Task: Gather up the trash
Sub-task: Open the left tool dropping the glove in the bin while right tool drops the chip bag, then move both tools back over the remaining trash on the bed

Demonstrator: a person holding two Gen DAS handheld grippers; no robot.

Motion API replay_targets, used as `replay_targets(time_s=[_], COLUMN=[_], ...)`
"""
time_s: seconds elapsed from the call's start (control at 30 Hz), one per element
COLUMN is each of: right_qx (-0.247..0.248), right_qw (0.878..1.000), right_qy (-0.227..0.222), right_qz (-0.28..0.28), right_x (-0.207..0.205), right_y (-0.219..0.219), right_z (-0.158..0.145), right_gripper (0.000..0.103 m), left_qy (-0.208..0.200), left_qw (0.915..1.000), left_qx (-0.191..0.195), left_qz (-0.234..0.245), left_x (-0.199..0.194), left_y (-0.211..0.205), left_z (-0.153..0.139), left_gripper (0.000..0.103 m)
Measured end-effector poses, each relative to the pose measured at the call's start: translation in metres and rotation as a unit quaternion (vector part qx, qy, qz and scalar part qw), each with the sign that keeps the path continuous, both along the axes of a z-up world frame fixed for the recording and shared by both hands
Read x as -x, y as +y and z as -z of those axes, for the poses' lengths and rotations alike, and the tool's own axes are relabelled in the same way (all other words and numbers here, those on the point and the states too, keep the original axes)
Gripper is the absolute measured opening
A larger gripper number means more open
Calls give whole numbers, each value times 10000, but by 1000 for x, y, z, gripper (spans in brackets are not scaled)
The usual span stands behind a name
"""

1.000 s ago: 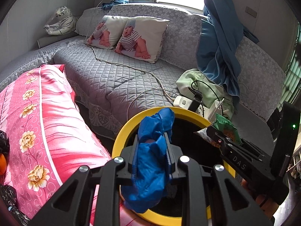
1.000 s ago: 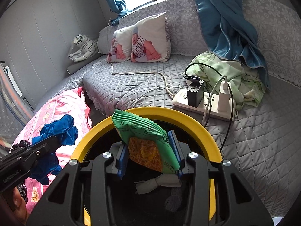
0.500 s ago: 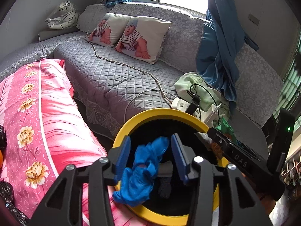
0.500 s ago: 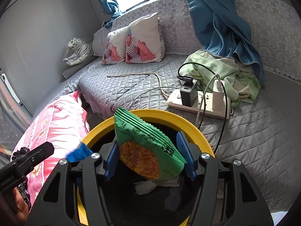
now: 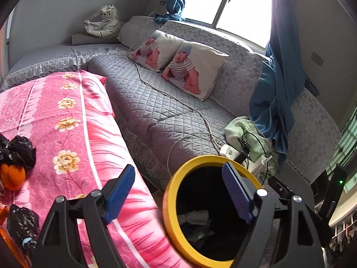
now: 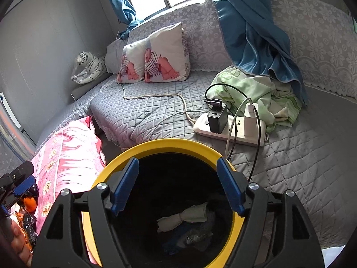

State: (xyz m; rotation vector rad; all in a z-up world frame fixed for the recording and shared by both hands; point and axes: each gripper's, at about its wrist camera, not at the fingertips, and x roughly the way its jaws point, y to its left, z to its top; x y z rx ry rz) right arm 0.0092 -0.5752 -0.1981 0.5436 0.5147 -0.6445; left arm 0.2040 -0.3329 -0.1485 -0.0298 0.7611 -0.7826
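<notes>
Trash (image 6: 187, 223) at the bottom of the yellow-rimmed bin (image 6: 160, 144): a pale crumpled wad on top of dark and bluish scraps, seen through the spread jaws of the right gripper (image 6: 177, 186). Nothing between those blue pads; jaws just been opening, wide apart now, poised over the bin mouth. Left gripper (image 5: 178, 192) likewise spread and empty, jaws just been opening, its right pad over the bin's rim (image 5: 171, 192), its left pad over the pink floral blanket (image 5: 73, 120). More to gather at far left on that blanket: knotted black bags (image 5: 17, 149) and an orange piece (image 5: 12, 176) beside them. Beyond the bin, grey quilted sofa (image 6: 142, 114) with two baby-print cushions (image 6: 156, 62) against the back, white power strip (image 6: 229, 131) with chargers plugged in near the bin, green cloth (image 6: 265, 91) just behind it, blue curtain (image 6: 252, 35) draped onto it. Toy white tiger (image 6: 89, 67) at the far left corner.
</notes>
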Motion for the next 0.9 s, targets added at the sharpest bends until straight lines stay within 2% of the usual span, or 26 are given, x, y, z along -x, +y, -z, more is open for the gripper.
replay_targets(time_s=[0.2, 0.3, 0.57, 0.77, 0.9], right_qx=[220, 328, 509, 634, 779], right_qw=[9985, 9966, 9870, 9675, 9480], right_qy=[-283, -375, -434, -412, -402], right_qz=[-404, -654, -1464, -2414, -3060], right_x=[-6, -15, -48, -71, -86], right_y=[24, 40, 93, 147, 191], right_z=[-19, -27, -39, -44, -44], right_gripper=[69, 69, 69, 69, 69], left_qy=[-365, -452, -761, -716, -595], left_qw=[9982, 9963, 9825, 9721, 9706], left_qx=[-87, -85, -169, -291, -413], left_qz=[-477, -730, -1690, -2217, -2297], left_x=[-10, -17, -25, -17, -5], left_y=[53, 93, 220, 302, 338], left_z=[-15, -21, -34, -29, -16], left_gripper=[82, 83, 85, 88, 88])
